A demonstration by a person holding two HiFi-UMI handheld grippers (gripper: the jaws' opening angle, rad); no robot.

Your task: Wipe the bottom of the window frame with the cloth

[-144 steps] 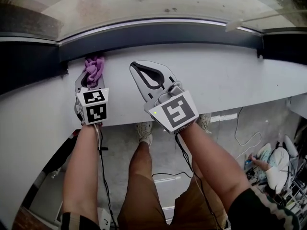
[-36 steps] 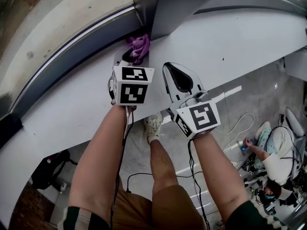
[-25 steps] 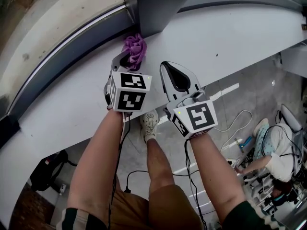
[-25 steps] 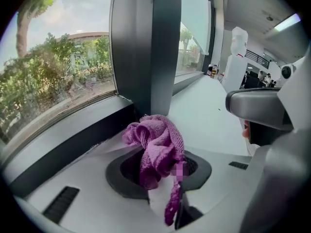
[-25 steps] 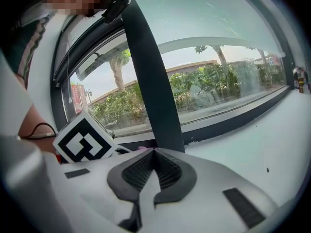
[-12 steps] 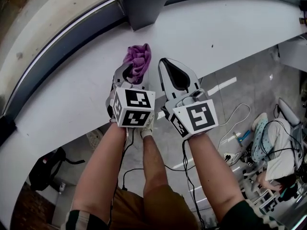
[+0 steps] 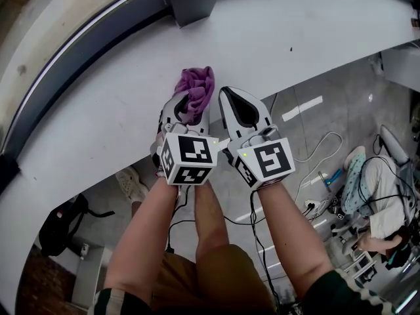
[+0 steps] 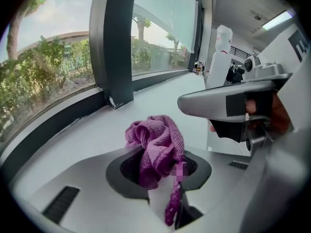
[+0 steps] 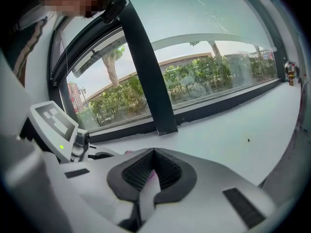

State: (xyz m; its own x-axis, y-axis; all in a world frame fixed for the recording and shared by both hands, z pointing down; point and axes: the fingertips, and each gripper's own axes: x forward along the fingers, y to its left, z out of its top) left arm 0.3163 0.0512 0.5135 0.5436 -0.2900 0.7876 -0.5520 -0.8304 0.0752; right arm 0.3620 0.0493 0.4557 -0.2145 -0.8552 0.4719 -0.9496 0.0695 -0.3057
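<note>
Facing the dark bottom rail of the window frame across bare white sill — long axis slanting up-right. Pinching the bunched purple cloth in the left gripper (nearer arm), off the rail. Holding the right gripper closed, empty, just beside.

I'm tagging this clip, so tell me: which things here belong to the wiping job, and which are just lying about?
For the job: cloth, held in the shut left gripper; window frame; sill.

Not in it: right gripper, shut and empty; bag below the sill; another person.
</note>
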